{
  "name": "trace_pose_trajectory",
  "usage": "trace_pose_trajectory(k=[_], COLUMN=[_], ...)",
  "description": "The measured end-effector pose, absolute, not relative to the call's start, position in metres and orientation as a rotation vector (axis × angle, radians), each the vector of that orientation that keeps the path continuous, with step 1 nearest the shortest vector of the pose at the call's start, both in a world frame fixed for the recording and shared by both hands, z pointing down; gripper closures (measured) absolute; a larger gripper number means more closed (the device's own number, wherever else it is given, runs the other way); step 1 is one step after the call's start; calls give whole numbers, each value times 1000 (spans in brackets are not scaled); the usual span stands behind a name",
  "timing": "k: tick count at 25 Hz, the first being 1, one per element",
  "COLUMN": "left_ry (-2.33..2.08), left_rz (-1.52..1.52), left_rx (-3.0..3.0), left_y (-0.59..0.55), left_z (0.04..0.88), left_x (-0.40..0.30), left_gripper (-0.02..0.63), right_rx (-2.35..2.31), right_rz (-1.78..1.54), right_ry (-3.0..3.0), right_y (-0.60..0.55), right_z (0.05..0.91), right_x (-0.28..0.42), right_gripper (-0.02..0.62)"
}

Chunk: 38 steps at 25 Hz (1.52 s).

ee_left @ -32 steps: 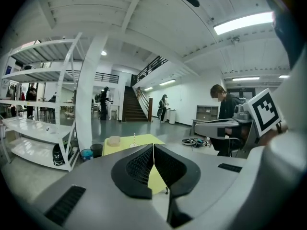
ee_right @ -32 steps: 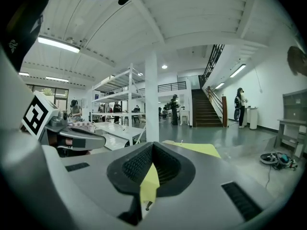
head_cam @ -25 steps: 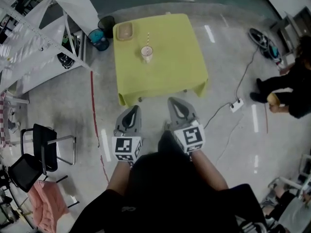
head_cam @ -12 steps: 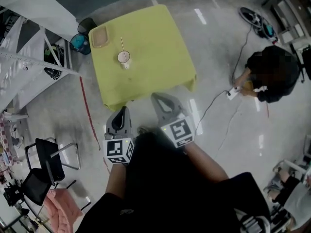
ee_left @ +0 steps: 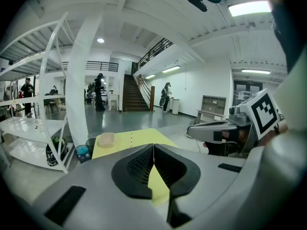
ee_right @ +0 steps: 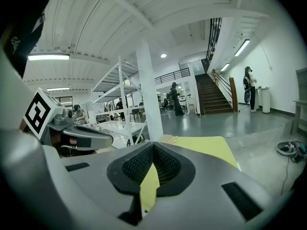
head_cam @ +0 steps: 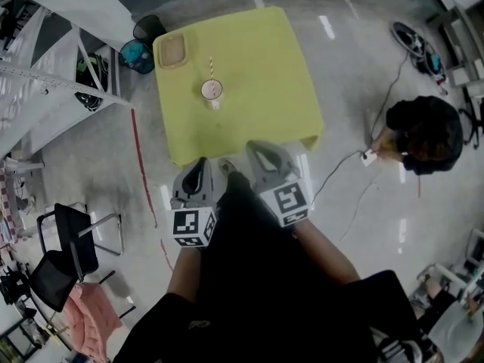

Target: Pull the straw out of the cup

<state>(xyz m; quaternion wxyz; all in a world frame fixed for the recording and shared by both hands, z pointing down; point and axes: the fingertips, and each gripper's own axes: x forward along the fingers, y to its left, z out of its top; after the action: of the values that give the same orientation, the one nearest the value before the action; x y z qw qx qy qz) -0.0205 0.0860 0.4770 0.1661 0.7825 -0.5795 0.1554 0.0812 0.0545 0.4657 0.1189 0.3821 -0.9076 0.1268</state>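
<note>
Head view: straw (head_cam: 211,68) stands in cup (head_cam: 212,91) beyond left hand-held gripper (head_cam: 200,162) and right hand-held gripper (head_cam: 253,147), both closed.

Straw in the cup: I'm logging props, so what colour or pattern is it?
White with reddish stripes; the straw shows best in the head view.

We see a glossy grey floor (head_cam: 344,66), white shelving (head_cam: 45,74), a black chair (head_cam: 72,237), a staircase (ee_left: 130,94) and ceiling strip lights (ee_left: 249,7).
</note>
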Motion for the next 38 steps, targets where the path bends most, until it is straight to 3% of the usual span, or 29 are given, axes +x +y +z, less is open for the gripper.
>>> trace_pose_trajectory(k=[18,38], left_ry=[-1485,-1556], left_rz=[493,601], left_rx=[2273,2046], left_y=[-29,-102], left_z=[516,564], left_x=[-94,-83], left_gripper=[561,560], right_rx=[1127,853], right_rz=[417,567], right_ry=[-2511,-2528], right_y=[-57,-147], right_z=[511,591], right_x=[2,-2], right_gripper=[578,578])
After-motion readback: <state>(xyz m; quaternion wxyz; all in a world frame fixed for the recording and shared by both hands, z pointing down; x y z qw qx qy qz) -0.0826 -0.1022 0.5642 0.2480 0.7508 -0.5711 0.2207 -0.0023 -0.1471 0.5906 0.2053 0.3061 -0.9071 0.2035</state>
